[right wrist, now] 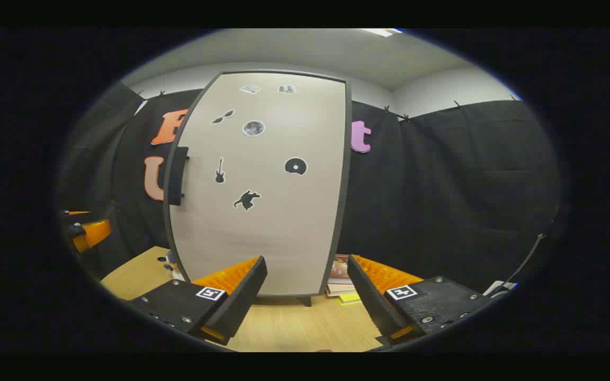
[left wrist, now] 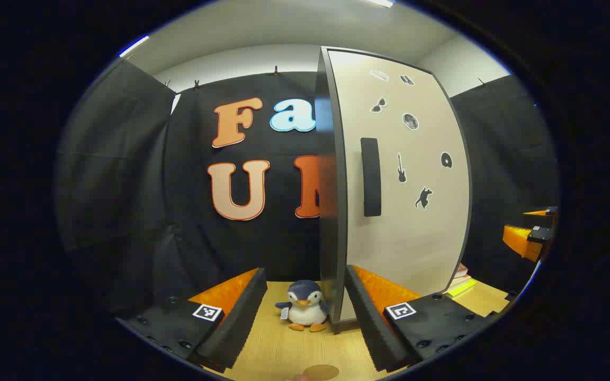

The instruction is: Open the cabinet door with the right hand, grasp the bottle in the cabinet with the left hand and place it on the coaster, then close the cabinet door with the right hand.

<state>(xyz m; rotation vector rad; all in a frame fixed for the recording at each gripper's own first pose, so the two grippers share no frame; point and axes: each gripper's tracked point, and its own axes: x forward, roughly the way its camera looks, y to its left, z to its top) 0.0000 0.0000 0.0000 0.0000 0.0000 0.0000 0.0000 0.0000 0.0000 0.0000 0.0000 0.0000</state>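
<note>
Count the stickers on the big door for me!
7 on the beige cabinet door: two pale ones at the top, then sunglasses, moon, guitar, disc and cat lower down.

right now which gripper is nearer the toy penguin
Left. The penguin sits just ahead between the left gripper jaws; the right gripper faces the cabinet door, away from the penguin.

Left gripper view sits low over the table (left wrist: 278, 349), facing the cabinet door (left wrist: 405, 201) from its handle edge, fairly near. Right gripper view, also low, looks at that door (right wrist: 268, 211) almost square on, from a bit farther off. Both share the door, its handle (left wrist: 371, 177) (right wrist: 177, 175), the tabletop and the black wall.
</note>
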